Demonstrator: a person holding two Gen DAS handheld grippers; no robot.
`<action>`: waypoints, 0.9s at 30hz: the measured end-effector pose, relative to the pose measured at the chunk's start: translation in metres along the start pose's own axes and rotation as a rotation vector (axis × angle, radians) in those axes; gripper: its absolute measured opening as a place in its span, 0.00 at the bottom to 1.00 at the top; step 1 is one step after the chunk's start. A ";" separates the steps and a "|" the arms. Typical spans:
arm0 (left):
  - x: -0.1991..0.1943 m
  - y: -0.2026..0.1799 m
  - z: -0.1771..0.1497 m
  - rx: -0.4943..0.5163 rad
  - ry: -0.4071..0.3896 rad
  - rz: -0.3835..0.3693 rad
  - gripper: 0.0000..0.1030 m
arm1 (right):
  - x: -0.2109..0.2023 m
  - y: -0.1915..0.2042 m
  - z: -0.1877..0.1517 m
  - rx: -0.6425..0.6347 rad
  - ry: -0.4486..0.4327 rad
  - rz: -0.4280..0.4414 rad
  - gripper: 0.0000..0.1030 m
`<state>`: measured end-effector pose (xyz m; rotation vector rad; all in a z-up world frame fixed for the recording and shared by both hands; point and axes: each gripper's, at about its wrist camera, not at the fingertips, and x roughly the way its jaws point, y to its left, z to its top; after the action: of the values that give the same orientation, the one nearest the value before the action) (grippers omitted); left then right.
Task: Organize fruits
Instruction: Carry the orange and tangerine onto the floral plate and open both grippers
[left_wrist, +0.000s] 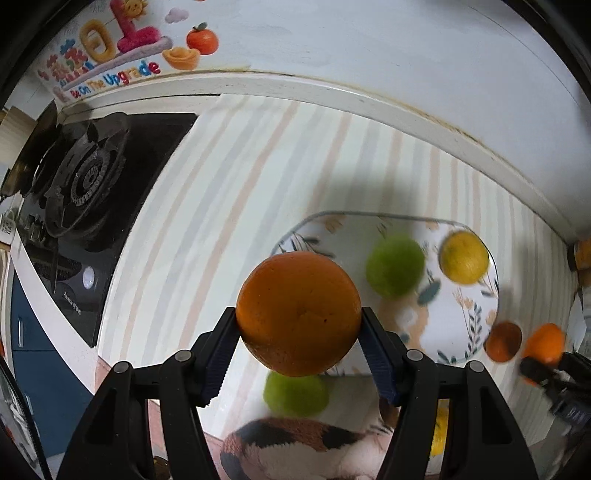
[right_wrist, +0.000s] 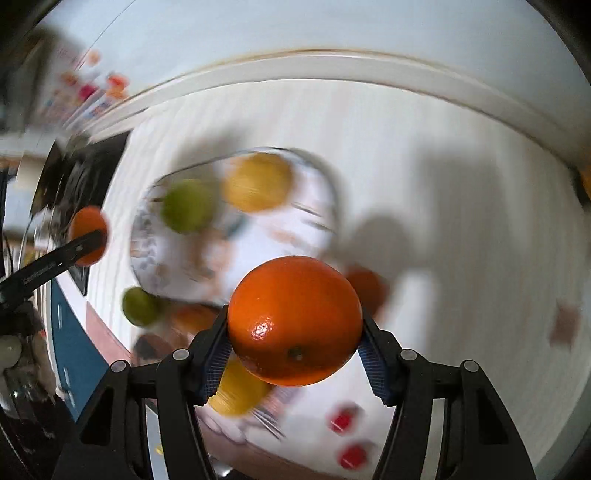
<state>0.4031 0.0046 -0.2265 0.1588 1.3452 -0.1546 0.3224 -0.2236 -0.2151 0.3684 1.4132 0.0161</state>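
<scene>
So both claws have fruit right now. In the left wrist view the left gripper (left_wrist: 298, 325) is clamped on a dull orange (left_wrist: 298, 314) dead centre of the frame, pads pressing either side of it, up off the striped counter (left_wrist: 221, 192). Behind it, centre-right, is a floral tray (left_wrist: 461, 332) with a green fruit (left_wrist: 394, 266) and a yellow fruit (left_wrist: 464, 256) sitting in it. Another green one (left_wrist: 295, 394) is on the counter just below the held orange, a darker orange fruit (left_wrist: 503, 341) lies by the tray's lower right corner, and the gas stove (left_wrist: 81, 184) is over on the left. In the right wrist view, which is pretty blurry, the right gripper (right_wrist: 294, 328) is squeezing a bright glossy orange (right_wrist: 294, 320) in the lower middle, also clear of the counter, with the tray up and to the left of it.
</scene>
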 end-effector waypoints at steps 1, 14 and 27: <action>0.003 0.003 0.006 -0.006 0.005 -0.004 0.61 | 0.012 0.011 0.019 -0.018 0.013 -0.003 0.64; 0.072 -0.001 0.054 -0.005 0.159 -0.086 0.61 | 0.100 0.056 0.058 -0.039 0.131 -0.074 0.64; 0.082 -0.001 0.046 0.006 0.181 -0.090 0.77 | 0.124 0.050 0.058 0.017 0.162 -0.032 0.92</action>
<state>0.4646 -0.0070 -0.2966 0.1200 1.5336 -0.2241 0.4093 -0.1618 -0.3148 0.3649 1.5800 0.0072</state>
